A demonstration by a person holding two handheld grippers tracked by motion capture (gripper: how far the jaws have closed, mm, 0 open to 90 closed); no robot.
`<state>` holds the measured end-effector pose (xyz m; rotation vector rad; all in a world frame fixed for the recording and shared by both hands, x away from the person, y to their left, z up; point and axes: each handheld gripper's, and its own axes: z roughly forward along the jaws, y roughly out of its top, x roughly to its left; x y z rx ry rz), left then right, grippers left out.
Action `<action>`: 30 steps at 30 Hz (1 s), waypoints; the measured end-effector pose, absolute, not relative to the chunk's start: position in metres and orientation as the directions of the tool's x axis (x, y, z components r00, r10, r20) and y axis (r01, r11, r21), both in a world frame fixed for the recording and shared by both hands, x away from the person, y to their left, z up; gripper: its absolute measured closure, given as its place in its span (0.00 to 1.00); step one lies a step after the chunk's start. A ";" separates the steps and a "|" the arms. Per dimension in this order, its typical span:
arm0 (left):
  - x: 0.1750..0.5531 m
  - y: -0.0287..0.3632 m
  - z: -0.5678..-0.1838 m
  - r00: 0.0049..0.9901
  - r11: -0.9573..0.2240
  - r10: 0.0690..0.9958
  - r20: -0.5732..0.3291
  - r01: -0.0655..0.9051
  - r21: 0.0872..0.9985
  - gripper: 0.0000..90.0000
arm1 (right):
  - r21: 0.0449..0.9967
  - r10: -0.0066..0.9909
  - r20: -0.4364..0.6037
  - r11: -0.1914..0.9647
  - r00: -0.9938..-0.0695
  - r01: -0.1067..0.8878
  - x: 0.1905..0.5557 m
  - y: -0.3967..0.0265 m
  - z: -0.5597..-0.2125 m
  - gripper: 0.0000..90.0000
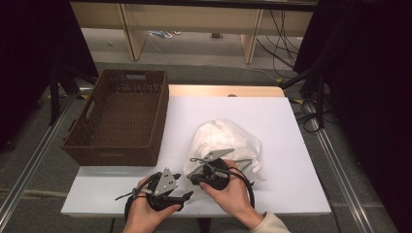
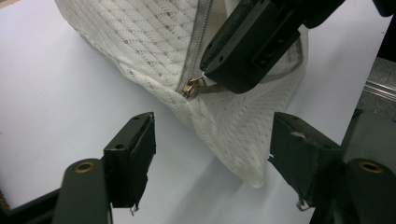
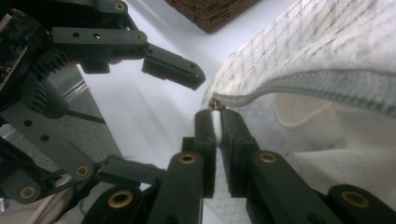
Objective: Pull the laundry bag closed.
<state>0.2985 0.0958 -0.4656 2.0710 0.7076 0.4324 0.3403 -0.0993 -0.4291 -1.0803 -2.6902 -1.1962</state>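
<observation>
A soft, limp white mesh zip bag (image 1: 224, 145) lies on the white tabletop (image 1: 291, 145); the right claw (image 3: 215, 122) pinches its brass zipper pull (image 2: 193, 86), the best hold, and the left claw (image 2: 212, 154) is spread.

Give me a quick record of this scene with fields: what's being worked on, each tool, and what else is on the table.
item: white mesh bag with a zipper, partly open
right tool: shut on the zipper pull
left tool: open, jaws either side of the bag's corner, not touching
also on table: brown wicker basket, at the left, nothing in it
surface: white table
</observation>
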 end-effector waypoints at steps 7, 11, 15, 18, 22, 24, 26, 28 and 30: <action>0.310 0.098 -0.461 0.792 -0.476 0.609 0.038 0.326 0.817 0.58 | 0.642 0.579 0.263 0.492 -0.772 0.588 0.340 -0.102 -0.425 0.96; 0.316 0.096 -0.461 0.809 -0.481 0.587 0.021 0.329 0.813 0.67 | 0.642 0.577 0.263 0.493 -0.773 0.587 0.339 -0.102 -0.421 0.96; 0.317 0.092 -0.459 0.814 -0.482 0.579 0.034 0.309 0.820 0.77 | 0.643 0.582 0.260 0.491 -0.771 0.588 0.338 -0.102 -0.419 0.96; 0.317 0.092 -0.456 0.817 -0.488 0.575 0.040 0.304 0.818 0.84 | 0.635 0.583 0.267 0.492 -0.767 0.595 0.336 -0.103 -0.416 0.96; 0.313 0.090 -0.453 0.817 -0.472 0.573 0.063 0.267 0.840 0.91 | 0.631 0.591 0.264 0.493 -0.763 0.600 0.334 -0.105 -0.411 0.96; 0.311 0.091 -0.449 0.819 -0.494 0.568 0.079 0.262 0.829 0.93 | 0.634 0.598 0.251 0.493 -0.761 0.596 0.332 -0.105 -0.407 0.97; 0.310 0.091 -0.448 0.817 -0.480 0.572 0.072 0.262 0.837 0.95 | 0.629 0.607 0.234 0.502 -0.760 0.594 0.330 -0.105 -0.404 0.97; 0.308 0.090 -0.445 0.820 -0.491 0.568 0.077 0.262 0.831 0.95 | 0.620 0.617 0.225 0.506 -0.754 0.599 0.327 -0.105 -0.401 0.97; 0.307 0.090 -0.445 0.816 -0.486 0.574 0.067 0.274 0.830 0.95 | 0.630 0.617 0.217 0.504 -0.757 0.591 0.324 -0.104 -0.400 0.97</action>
